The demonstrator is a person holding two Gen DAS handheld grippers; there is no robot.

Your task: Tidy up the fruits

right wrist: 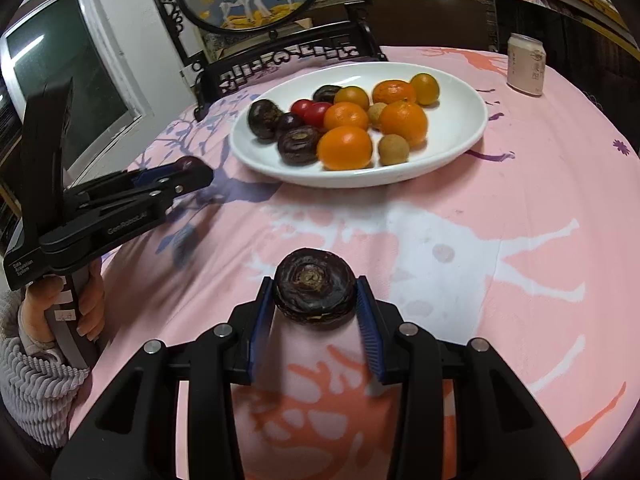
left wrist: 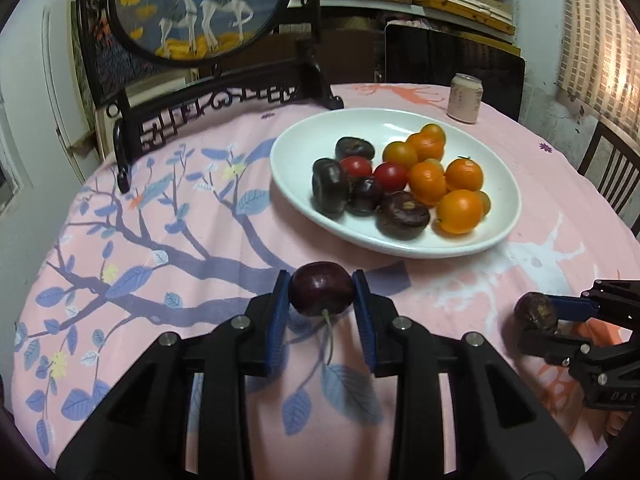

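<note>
In the right wrist view my left fingers (right wrist: 188, 174) cover all but a sliver of the cherry (right wrist: 187, 163) at the left of the frame. In the left wrist view the right edge cuts off my right gripper (left wrist: 560, 320). The can (left wrist: 465, 98) lettering, upper right, is too small to read.

On the table (left wrist: 168, 216), the plate (left wrist: 288, 168) of fruit lies beyond both tongs; a can (left wrist: 464, 98) stands behind it to the right, a framed screen (left wrist: 200, 12) behind-left.
</note>
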